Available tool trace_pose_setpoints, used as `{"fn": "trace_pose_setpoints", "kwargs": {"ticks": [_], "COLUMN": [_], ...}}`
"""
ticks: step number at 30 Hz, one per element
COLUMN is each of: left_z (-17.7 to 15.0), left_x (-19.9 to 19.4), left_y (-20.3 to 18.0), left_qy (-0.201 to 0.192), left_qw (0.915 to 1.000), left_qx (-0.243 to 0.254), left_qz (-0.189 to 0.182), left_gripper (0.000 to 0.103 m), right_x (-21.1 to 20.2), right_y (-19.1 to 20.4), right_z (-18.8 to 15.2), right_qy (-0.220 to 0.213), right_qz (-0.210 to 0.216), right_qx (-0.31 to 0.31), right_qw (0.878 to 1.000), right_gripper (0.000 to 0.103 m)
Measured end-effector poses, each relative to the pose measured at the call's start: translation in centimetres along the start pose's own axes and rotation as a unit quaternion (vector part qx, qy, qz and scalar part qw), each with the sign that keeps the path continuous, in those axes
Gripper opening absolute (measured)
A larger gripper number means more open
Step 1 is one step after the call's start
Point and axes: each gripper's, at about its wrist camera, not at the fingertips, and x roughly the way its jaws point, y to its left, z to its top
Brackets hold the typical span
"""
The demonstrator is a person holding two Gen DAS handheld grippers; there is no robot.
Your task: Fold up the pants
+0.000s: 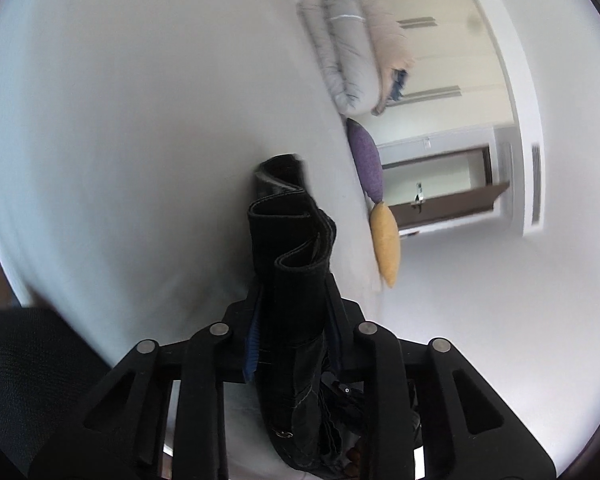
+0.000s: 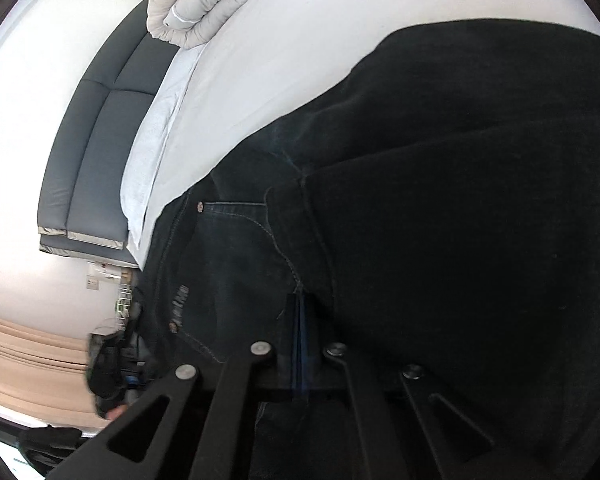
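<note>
Dark denim pants (image 2: 440, 208) hang over a white bed (image 2: 292, 56), filling the right wrist view, with a pocket and rivets showing at lower left. My right gripper (image 2: 300, 312) is shut on the pants near the pocket seam. In the left wrist view my left gripper (image 1: 294, 292) is shut on a bunched, wavy fold of the pants (image 1: 288, 240), which stands out beyond the fingers above the bed (image 1: 160, 120).
A rolled grey and beige duvet (image 1: 352, 48) lies on the bed, also in the right wrist view (image 2: 204, 4). A purple cushion (image 1: 366, 160) and a yellow cushion (image 1: 386, 244) sit at the bed edge. A dark padded headboard (image 2: 96, 128) borders the bed.
</note>
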Motion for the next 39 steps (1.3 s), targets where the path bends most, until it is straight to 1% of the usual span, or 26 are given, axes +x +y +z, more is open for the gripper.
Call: {"fn": "trace_pose_setpoints", "kwargs": {"ticks": [4, 9, 11, 12, 13, 14, 15, 16, 18, 19, 20, 21, 23, 24, 25, 27, 28, 30, 32, 33, 34, 35, 36, 37, 38, 39], "left_z": [-0.1, -2.2, -3.9, -4.7, -5.5, -6.9, -7.9, -9.2, -12.7, -14.8, -17.4, -18.9, -22.4, -23.0, -23.3, -23.1, -21.7, -18.7, -15.3, -13.7, -12.7, -11.6, -10.8, -9.9, -9.0, -8.3], "left_x": [0.6, 2.7, 4.1, 4.8, 5.6, 6.6, 7.2, 7.6, 8.9, 9.0, 9.9, 10.4, 12.2, 12.6, 12.9, 12.5, 11.7, 10.6, 8.3, 7.1, 5.3, 3.1, 1.9, 1.3, 0.7, 1.1], "left_y": [-5.7, -12.7, -15.1, -16.1, -17.1, -18.3, -19.1, -19.8, -21.4, -22.0, -22.8, -23.1, -23.0, -22.9, -22.8, -22.8, -22.7, -22.3, -20.6, -19.5, -18.0, -15.8, -14.1, -12.5, -9.7, -8.3], "left_qy": [-0.008, 0.009, 0.021, 0.028, 0.034, 0.044, 0.051, 0.059, 0.085, 0.093, 0.104, 0.111, 0.134, 0.14, 0.138, 0.094, 0.076, 0.061, 0.041, 0.028, 0.011, -0.019, -0.037, -0.045, -0.031, -0.02], "left_qw": [0.9964, 0.9795, 0.9683, 0.9628, 0.9571, 0.9474, 0.9407, 0.9328, 0.9089, 0.895, 0.8723, 0.858, 0.8253, 0.8225, 0.8229, 0.8231, 0.8332, 0.8598, 0.891, 0.9083, 0.926, 0.9479, 0.9615, 0.9735, 0.9879, 0.9945], "left_qx": [0.084, 0.201, 0.249, 0.269, 0.288, 0.317, 0.335, 0.355, 0.408, 0.436, 0.478, 0.502, 0.548, 0.551, 0.55, 0.555, 0.54, 0.495, 0.434, 0.397, 0.355, 0.295, 0.251, 0.204, 0.131, 0.083], "left_qz": [0.0, 0.002, 0.006, 0.007, 0.008, 0.01, 0.009, 0.007, 0.001, 0.002, 0.003, 0.005, 0.016, 0.02, 0.027, 0.072, 0.092, 0.11, 0.125, 0.129, 0.128, 0.118, 0.104, 0.093, 0.077, 0.059], "left_gripper": [0.019, 0.019, 0.019, 0.019, 0.019, 0.019, 0.019, 0.013, 0.007, 0.007, 0.007, 0.007, 0.007, 0.007, 0.007, 0.007, 0.008, 0.011, 0.02, 0.036, 0.075, 0.092, 0.103, 0.103, 0.103, 0.103], "right_x": [0.0, -1.0, -2.5, -3.8, -4.9, -6.3, -7.8, -8.8, -11.3, -12.6, -13.5, -14.1, -15.0, -14.8, -14.5, -13.9, -13.6, -12.5, -10.8, -10.3, -9.6, -9.4, -9.1, -8.9, -8.7, -8.5], "right_y": [-0.3, -0.6, -0.7, -0.8, -1.0, -1.3, -1.7, -2.2, -3.5, -4.1, -4.5, -4.7, -5.6, -5.8, -5.5, -6.4, -6.6, -6.5, -5.5, -5.1, -4.2, -4.0, -3.8, -3.7, -3.5, -3.5], "right_z": [-0.3, -0.4, -0.5, -0.6, -0.5, -0.4, -0.2, 0.0, 0.4, 0.4, 0.4, 0.2, -0.1, -0.2, -0.2, -0.5, -0.5, -0.5, -0.5, -0.5, -0.7, -0.8, -0.8, -0.8, -0.7, -0.7], "right_qy": [-0.007, -0.015, -0.032, -0.049, -0.062, -0.077, -0.088, -0.095, -0.107, -0.115, -0.119, -0.121, -0.118, -0.114, -0.11, -0.104, -0.102, -0.091, -0.081, -0.078, -0.075, -0.073, -0.07, -0.069, -0.068, -0.069], "right_qz": [0.005, 0.032, 0.062, 0.083, 0.098, 0.114, 0.129, 0.14, 0.172, 0.185, 0.191, 0.192, 0.173, 0.164, 0.16, 0.161, 0.159, 0.154, 0.142, 0.138, 0.136, 0.136, 0.136, 0.136, 0.135, 0.134], "right_qx": [0.003, 0.011, 0.022, 0.027, 0.03, 0.033, 0.036, 0.038, 0.05, 0.05, 0.045, 0.04, 0.033, 0.036, 0.04, 0.046, 0.047, 0.046, 0.037, 0.03, 0.023, 0.017, 0.014, 0.014, 0.017, 0.018], "right_qw": [1.0, 0.999, 0.997, 0.995, 0.993, 0.99, 0.987, 0.985, 0.978, 0.975, 0.973, 0.973, 0.977, 0.979, 0.98, 0.98, 0.981, 0.983, 0.986, 0.987, 0.988, 0.988, 0.988, 0.988, 0.988, 0.988], "right_gripper": [0.0, 0.001, 0.028, 0.052, 0.07, 0.077, 0.078, 0.079, 0.085, 0.086, 0.087, 0.089, 0.097, 0.097, 0.097, 0.097, 0.097, 0.097, 0.097, 0.097, 0.097, 0.097, 0.097, 0.097, 0.097, 0.096]}}
